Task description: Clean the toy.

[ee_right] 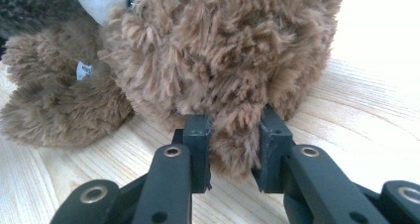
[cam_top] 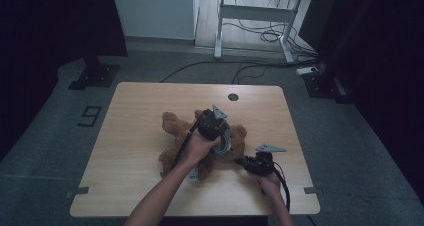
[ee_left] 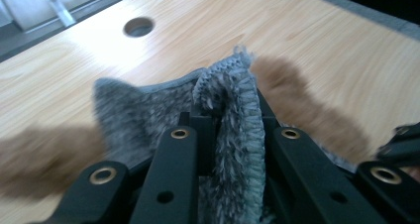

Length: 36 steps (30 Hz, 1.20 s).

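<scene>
A brown teddy bear (cam_top: 175, 128) lies across the middle of the wooden table (cam_top: 135, 111). A grey knitted garment (cam_top: 226, 145) sits on the bear's right side. My left gripper (cam_top: 219, 136) hangs over the bear. In the left gripper view it (ee_left: 230, 122) is shut on a fold of the grey knit (ee_left: 133, 115), with brown fur (ee_left: 297, 100) behind. My right gripper (cam_top: 243, 161) lies low at the bear's right end. In the right gripper view it (ee_right: 233, 135) is shut on a tuft of the bear's fur (ee_right: 223, 55).
A round cable hole (cam_top: 233, 97) is at the table's far edge, also seen from the left gripper (ee_left: 138, 26). A white-legged desk (cam_top: 255, 11) with floor cables stands behind. Dark stand bases (cam_top: 95, 76) flank the table.
</scene>
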Available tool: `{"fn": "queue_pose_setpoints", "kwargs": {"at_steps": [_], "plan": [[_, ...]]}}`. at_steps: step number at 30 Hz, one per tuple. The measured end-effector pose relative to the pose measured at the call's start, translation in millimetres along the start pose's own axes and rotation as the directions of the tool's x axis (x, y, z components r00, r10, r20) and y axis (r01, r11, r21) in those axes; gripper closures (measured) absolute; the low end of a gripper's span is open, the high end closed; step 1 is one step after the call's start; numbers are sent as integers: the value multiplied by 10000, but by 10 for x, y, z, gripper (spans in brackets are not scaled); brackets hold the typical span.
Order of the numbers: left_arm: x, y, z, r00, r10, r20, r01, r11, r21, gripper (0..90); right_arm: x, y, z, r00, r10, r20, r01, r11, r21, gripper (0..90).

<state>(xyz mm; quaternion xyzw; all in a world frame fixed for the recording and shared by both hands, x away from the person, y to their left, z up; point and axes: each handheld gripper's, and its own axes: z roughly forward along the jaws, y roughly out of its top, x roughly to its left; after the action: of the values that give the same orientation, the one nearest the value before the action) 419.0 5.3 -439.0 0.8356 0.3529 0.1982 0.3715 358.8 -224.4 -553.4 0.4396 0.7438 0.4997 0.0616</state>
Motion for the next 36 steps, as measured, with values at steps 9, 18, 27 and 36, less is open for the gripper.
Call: {"fn": "queue_pose_setpoints", "kwargs": {"at_steps": [9, 18, 27, 36], "plan": [[384, -234, -331, 9977, -157, -655, 164, 9998, 101, 788, -6, -6, 2, 10000, 29, 13, -29, 10000, -2, 721], [794, -540, -371, 9873, -1384, -781, 1406, 9898, 232, 787, 1, -6, 3, 10000, 56, 13, -56, 10000, -49, 721], [922, -636, -453, 9814, -1182, -1510, 1260, 9911, 432, 789, -2, -7, 5, 10000, 52, 4, -52, 10000, -58, 720], [984, -825, -487, 9756, -1163, -1864, 1293, 9898, 592, 791, 6, -6, 6, 10000, 65, 17, -65, 10000, -40, 720]]}}
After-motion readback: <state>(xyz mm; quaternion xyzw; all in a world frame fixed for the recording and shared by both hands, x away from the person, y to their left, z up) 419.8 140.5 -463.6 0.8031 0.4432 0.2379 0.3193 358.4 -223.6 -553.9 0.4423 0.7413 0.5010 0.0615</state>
